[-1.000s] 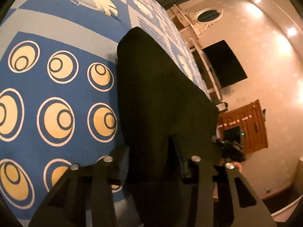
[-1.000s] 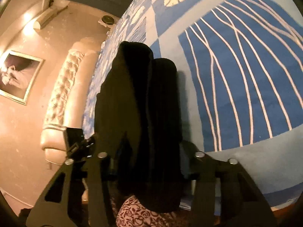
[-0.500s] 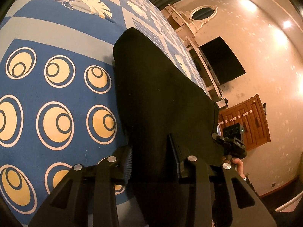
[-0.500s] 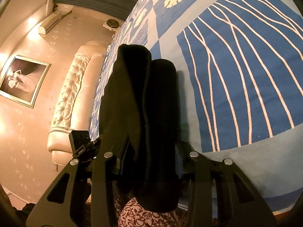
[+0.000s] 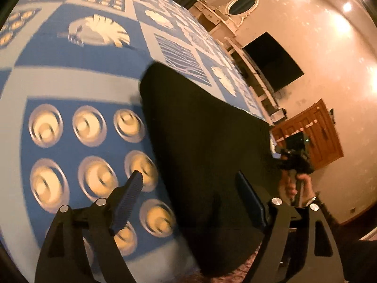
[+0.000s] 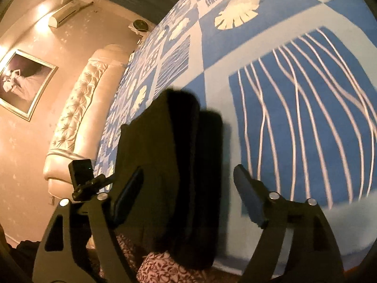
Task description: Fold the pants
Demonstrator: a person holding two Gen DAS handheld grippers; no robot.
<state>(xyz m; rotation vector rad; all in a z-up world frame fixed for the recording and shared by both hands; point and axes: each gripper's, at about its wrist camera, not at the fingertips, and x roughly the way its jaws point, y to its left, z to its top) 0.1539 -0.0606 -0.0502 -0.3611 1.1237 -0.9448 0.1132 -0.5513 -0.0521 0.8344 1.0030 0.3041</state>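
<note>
Black pants [image 5: 202, 141] lie folded on a blue patterned bedspread [image 5: 70, 141]. In the left wrist view my left gripper [image 5: 190, 184] hangs over their near end, jaws opening and wide apart, pads clear of the cloth. The right wrist view shows the same pants [image 6: 169, 165] as a thick stack of folds running away from me. My right gripper [image 6: 188, 179] straddles the near end, jaws opening too, with neither pad pressing on the fabric. The near edge of the pants droops over the bed's edge.
A hand holding the other gripper [image 5: 294, 158] shows at the right of the left wrist view. Beyond the bed stand a wooden cabinet [image 5: 315, 132], a dark screen [image 5: 273, 61] and a tufted headboard [image 6: 77, 108]. A floral-print cloth [image 6: 169, 268] lies below the bed's edge.
Both grippers were shut on the near end of the pants and now stand open. Both have drawn back and risen a little, and the pants rest on the bed.
</note>
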